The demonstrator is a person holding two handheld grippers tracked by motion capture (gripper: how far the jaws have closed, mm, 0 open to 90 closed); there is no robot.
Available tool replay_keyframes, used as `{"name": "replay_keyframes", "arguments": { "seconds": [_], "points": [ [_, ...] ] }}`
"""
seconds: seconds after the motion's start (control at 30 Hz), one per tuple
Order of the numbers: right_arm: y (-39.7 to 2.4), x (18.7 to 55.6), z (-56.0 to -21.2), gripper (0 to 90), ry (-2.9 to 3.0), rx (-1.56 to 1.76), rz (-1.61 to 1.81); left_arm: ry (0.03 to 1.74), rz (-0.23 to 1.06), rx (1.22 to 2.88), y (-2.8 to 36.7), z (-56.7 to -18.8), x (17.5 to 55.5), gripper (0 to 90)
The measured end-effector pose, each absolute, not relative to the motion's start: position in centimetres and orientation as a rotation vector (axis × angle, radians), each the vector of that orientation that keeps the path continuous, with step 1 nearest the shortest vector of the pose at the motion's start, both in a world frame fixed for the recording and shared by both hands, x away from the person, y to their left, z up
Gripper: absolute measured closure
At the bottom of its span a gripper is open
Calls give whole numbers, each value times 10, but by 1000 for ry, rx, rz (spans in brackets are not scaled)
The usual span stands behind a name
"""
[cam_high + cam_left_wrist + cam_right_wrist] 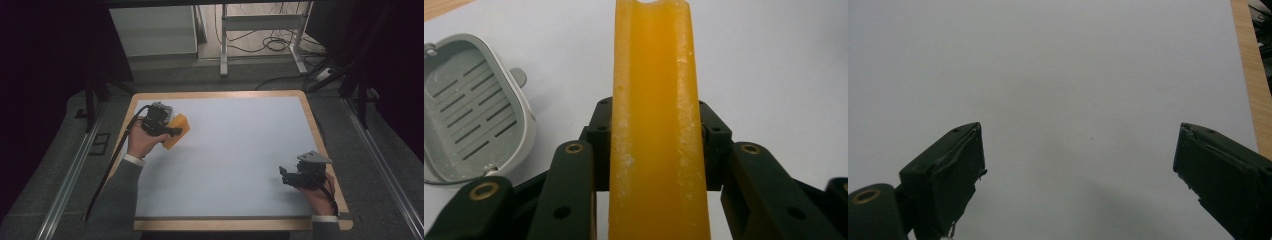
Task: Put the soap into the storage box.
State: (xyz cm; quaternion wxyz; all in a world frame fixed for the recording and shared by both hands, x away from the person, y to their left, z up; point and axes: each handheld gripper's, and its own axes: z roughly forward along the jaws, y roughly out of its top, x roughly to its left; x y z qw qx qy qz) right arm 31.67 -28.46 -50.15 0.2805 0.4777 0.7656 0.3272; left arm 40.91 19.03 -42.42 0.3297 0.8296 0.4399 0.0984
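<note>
Left gripper (167, 131) fingers clamp a yellow soap bar (656, 125) edge-on above the white tabletop (235, 150), prob. so it can go flat into the grey slotted soap dish (471, 107) just beside it, w/ right gripper (1078, 165) fingers wide, empty, resting nr the front-right corner.

High view overlooks the table (235, 150); gripper views sit close (sharing its surface).
</note>
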Motion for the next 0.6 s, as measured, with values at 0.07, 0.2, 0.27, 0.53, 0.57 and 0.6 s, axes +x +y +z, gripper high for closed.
{"name": "replay_keyframes", "arguments": {
  "seconds": [0.07,0.2,0.27,0.53,0.57,0.6],
  "points": [
    [-285,317,-501,64,2052,1280,877,1160,256,2159,192,-423,411,611],
    [-285,316,-501,64,2051,1280,878,1167,259,2157,195,-422,413,611],
    [-285,317,-501,64,2052,1280,878,1176,264,2151,197,-421,414,611],
    [-284,316,-500,64,2051,1278,879,1208,294,2117,205,-418,421,611],
    [-284,316,-500,64,2051,1278,879,1212,300,2115,206,-417,422,611],
    [-284,316,-500,63,2051,1277,879,1214,294,2115,207,-418,423,611]
  ]
}}
